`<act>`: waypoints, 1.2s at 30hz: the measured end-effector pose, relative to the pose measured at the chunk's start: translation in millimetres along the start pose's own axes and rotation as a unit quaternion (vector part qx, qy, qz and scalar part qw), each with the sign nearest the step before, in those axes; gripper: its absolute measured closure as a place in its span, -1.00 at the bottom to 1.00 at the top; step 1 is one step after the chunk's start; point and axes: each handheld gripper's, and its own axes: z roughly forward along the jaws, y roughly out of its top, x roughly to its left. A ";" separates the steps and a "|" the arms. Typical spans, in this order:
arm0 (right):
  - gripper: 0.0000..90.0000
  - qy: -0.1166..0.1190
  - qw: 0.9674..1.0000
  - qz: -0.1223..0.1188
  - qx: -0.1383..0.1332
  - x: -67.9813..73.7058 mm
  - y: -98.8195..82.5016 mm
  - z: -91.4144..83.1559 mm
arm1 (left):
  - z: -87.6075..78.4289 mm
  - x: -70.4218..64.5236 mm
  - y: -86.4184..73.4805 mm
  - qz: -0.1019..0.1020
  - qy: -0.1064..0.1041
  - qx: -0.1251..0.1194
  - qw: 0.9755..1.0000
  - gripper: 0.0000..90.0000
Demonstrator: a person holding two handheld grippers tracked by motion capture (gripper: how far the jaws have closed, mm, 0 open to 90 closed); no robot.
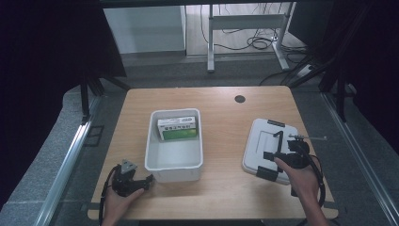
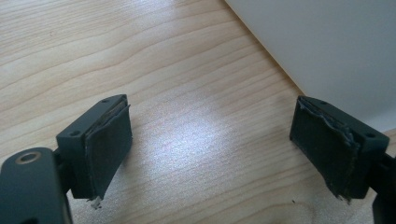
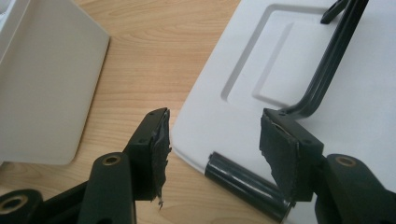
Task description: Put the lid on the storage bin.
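Observation:
A white bin stands mid-table with a green-and-white box lying in its far end. To its right a white lid with a black handle lies flat on the wood. My right gripper is open at the lid's near-left edge. In the right gripper view the gripper straddles the lid edge, above a black latch. My left gripper rests open at the bin's near-left corner. In the left gripper view it holds nothing, with the bin wall just beyond.
The wooden table has a small dark round hole near its far edge. The bin's side stands left of the lid with a strip of bare wood between them. Desk legs and cables lie on the floor beyond the table.

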 end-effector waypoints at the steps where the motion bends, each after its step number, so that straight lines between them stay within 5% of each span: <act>1: -0.04 0.000 1.000 0.000 0.003 -0.3 1.8 0.2 | 0.0 0.0 0.0 0.000 0.000 0.000 1.000 -0.71; 36: 0.08 -0.047 0.998 0.023 0.044 -25.4 49.6 19.6 | 0.1 -0.3 -0.1 0.000 0.000 -0.001 1.000 -0.71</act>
